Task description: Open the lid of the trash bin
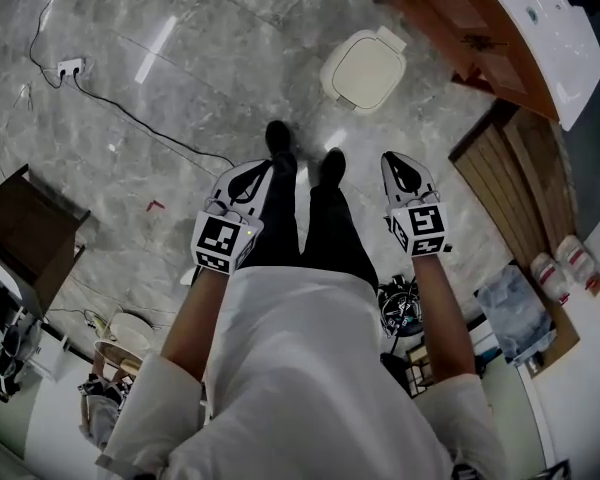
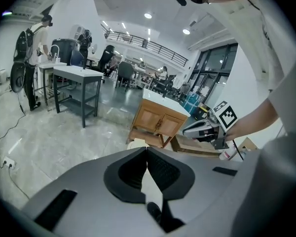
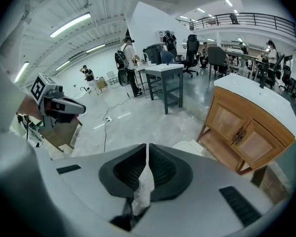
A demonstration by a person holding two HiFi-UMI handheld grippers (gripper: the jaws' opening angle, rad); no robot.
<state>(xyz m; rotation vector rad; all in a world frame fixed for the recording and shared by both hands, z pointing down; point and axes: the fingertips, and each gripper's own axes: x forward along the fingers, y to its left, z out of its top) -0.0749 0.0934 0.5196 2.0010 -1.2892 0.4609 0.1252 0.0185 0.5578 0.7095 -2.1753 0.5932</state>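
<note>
The trash bin (image 1: 364,69) is cream-white with a rounded square lid lying flat and closed. It stands on the marble floor ahead of the person's shoes, beside a wooden cabinet (image 1: 470,28). My left gripper (image 1: 254,170) and right gripper (image 1: 396,160) hang at waist height, well short of the bin, pointing forward. Both are shut with nothing between the jaws. In the left gripper view the jaws (image 2: 146,149) meet, and a sliver of the bin (image 2: 136,143) shows past them. The right gripper view shows closed jaws (image 3: 147,146) and the bin (image 3: 191,147) just beyond.
A power strip (image 1: 70,67) with a black cable lies on the floor at far left. A dark wooden stand (image 1: 30,230) is at the left, wooden boards (image 1: 520,188) and bottles (image 1: 570,263) at the right. A grey desk (image 2: 81,83) and people stand further off.
</note>
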